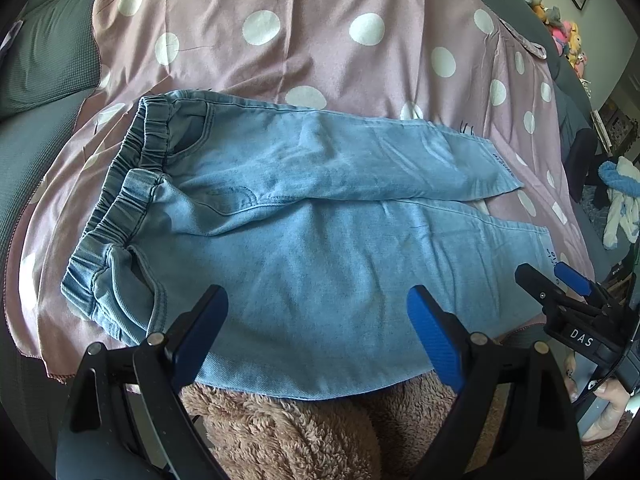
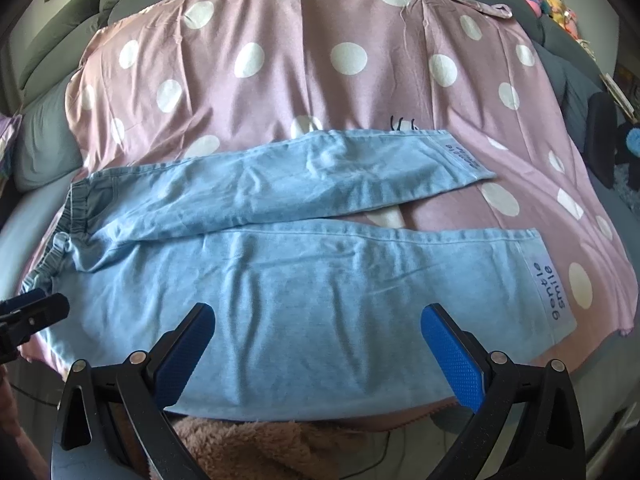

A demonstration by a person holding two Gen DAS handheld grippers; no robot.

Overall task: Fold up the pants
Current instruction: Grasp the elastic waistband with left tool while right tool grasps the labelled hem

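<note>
Light blue denim pants (image 1: pixel 304 216) lie flat on a pink polka-dot sheet (image 1: pixel 320 40), elastic waistband (image 1: pixel 120 200) at the left, both legs running right. They also show in the right wrist view (image 2: pixel 304 264), with cuff labels at the right (image 2: pixel 546 292). My left gripper (image 1: pixel 316 312) is open and empty, just above the near leg by the waist end. My right gripper (image 2: pixel 318 332) is open and empty above the near leg's middle. The right gripper also shows at the right edge of the left wrist view (image 1: pixel 560 284).
The pink polka-dot sheet (image 2: pixel 320 52) covers a grey sofa (image 1: pixel 48 60). A fluffy brown garment (image 1: pixel 288 432) lies at the near edge under both grippers. Plush toys (image 1: pixel 560 28) line the far right. A blue and white cloth (image 1: pixel 620 196) hangs at right.
</note>
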